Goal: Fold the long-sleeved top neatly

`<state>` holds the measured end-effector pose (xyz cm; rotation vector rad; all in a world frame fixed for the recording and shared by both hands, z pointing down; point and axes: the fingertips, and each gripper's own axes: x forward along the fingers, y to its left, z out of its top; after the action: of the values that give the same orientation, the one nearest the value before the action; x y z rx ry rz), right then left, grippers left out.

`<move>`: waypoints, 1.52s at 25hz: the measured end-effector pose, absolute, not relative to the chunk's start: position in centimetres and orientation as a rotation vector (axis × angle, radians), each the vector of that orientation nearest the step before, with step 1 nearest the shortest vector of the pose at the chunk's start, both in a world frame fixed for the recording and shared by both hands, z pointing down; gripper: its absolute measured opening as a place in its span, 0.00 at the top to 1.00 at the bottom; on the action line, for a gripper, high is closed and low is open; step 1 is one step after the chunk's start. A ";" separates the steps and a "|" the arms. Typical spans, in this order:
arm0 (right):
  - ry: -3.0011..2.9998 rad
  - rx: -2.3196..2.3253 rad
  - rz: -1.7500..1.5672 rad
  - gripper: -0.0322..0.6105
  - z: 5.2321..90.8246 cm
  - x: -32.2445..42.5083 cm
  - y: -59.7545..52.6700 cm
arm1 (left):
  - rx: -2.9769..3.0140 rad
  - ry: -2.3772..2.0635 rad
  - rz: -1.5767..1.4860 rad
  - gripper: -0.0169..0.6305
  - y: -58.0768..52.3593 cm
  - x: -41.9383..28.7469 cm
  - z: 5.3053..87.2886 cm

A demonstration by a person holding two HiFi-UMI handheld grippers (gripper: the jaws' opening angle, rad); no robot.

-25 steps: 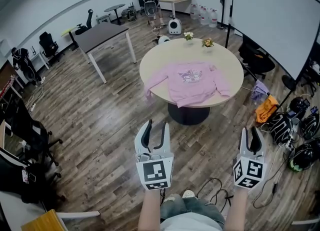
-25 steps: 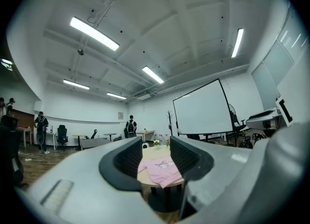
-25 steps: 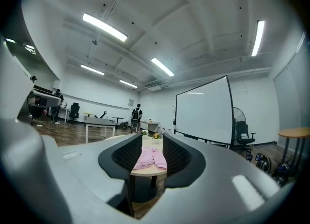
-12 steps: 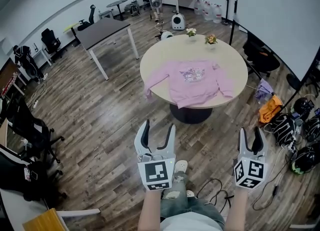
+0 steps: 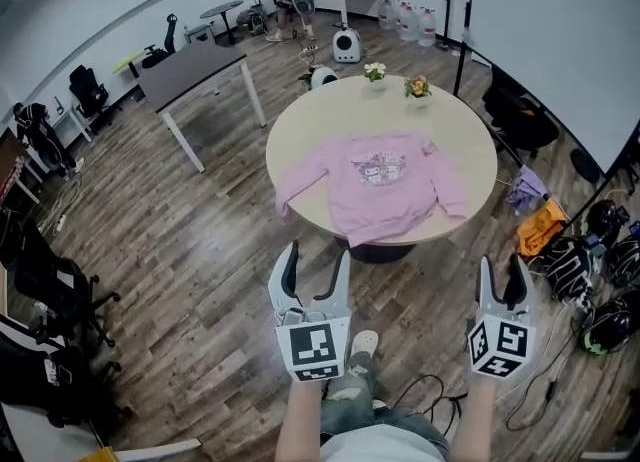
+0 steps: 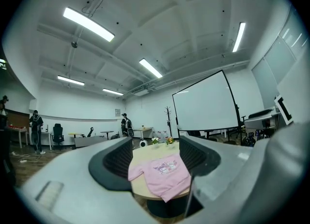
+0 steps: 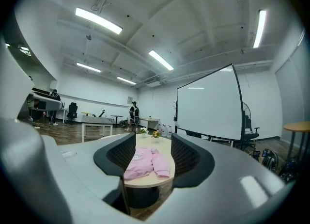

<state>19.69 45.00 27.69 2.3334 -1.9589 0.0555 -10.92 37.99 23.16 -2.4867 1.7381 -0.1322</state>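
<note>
Approach step: you are holding left tongs (image 5: 318, 250) agape and right tongs (image 5: 503, 263) just opened, both empty, with the long-sleeved top (image 5: 385, 180) on the counter (image 5: 310, 125) ahead awaiting a sleeve grasp.

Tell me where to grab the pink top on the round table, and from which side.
Grip the hem of the pink top, coming from the near side of the table. It lies flat, front up, and that hem hangs over the near edge, so a jaw could probably slip under.
</note>
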 end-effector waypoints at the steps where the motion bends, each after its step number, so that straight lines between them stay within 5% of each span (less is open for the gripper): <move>1: -1.953 2.340 0.056 0.57 27.7 20.0 43.9 | -2.493 1.728 -0.131 0.53 36.6 -10.5 23.2; 18: -1.809 2.445 0.094 0.57 27.8 23.0 27.7 | -2.597 1.558 -0.140 0.53 17.3 -6.2 23.1; 38: -1.706 2.429 0.208 0.57 31.9 26.9 21.6 | -2.702 1.458 -0.256 0.53 9.6 -0.7 27.4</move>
<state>26.92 21.63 31.91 2.4289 -1.7058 0.2085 -0.75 9.63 27.43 -2.7024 1.4577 -0.2558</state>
